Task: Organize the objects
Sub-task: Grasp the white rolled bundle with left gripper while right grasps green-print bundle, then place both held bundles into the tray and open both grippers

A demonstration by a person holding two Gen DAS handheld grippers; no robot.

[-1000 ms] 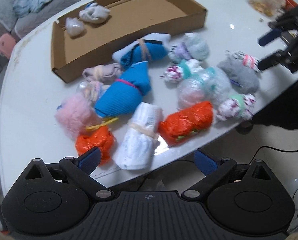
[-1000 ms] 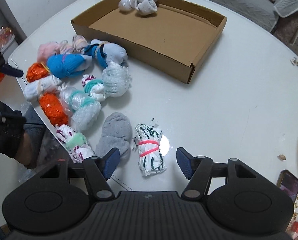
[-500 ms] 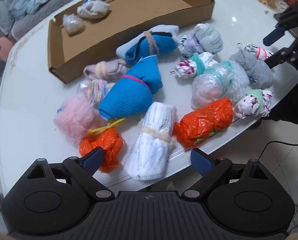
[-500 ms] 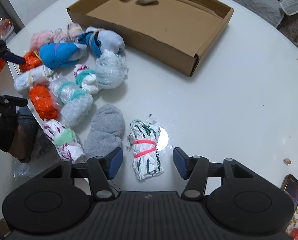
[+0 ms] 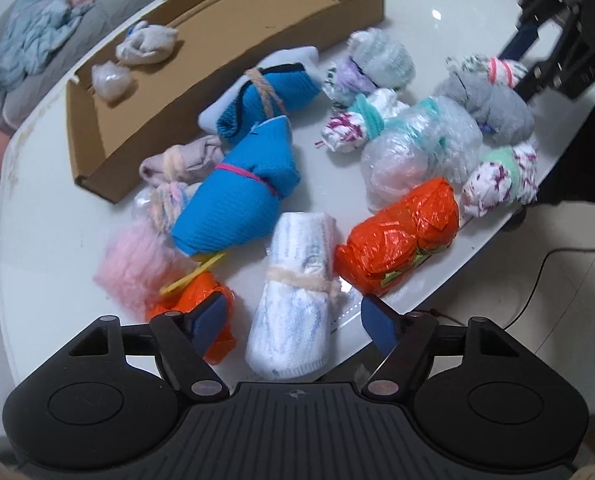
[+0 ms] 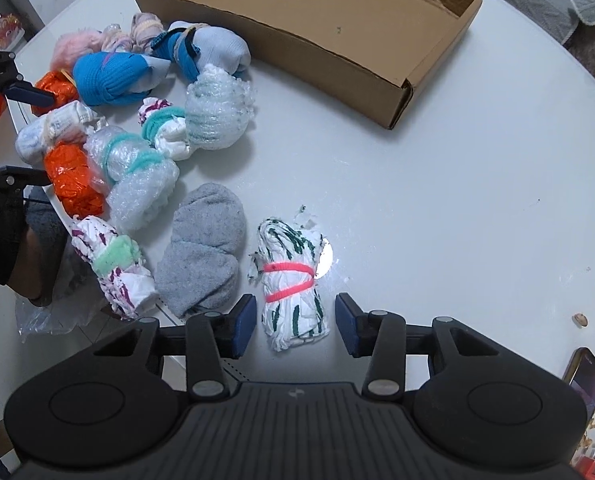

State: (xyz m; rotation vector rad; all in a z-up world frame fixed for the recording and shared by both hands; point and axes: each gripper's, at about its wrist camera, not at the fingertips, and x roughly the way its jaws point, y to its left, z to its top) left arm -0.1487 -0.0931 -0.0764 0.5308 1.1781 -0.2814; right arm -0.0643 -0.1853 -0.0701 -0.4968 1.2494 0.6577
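The left gripper point(image 5: 293, 320) hangs over the near edge of the white table point(image 5: 45, 216) with its jaws spread wide, holding nothing; a white rolled bundle tied with cream yarn point(image 5: 293, 300) lies between its blue fingertips point(image 5: 209, 318), though contact cannot be judged. Just left of that roll sits a small orange plastic bundle point(image 5: 185, 304), partly behind the left fingertip, and to its right a larger orange plastic bundle point(image 5: 397, 236) lies near the table edge. Beyond them are a blue knit bundle with a pink band point(image 5: 237, 196) and a fluffy pink bundle point(image 5: 137, 264). The right gripper point(image 6: 293, 324) is likewise released, its jaws apart on either side of a white and green striped bundle bound with a pink band point(image 6: 293, 284), which lies on the table point(image 6: 437, 184) with gaps showing on both sides. A grey sock bundle point(image 6: 205, 256) lies just left of it, beside a white and purple bundle with a mint band point(image 6: 113, 264). A bubble-wrap bundle point(image 6: 217, 116) sits farther back, near the open cardboard box point(image 6: 337, 60), which holds two pale bundles point(image 5: 145, 46) at one end. A phone point(image 6: 585, 376) lies at the table's right edge.
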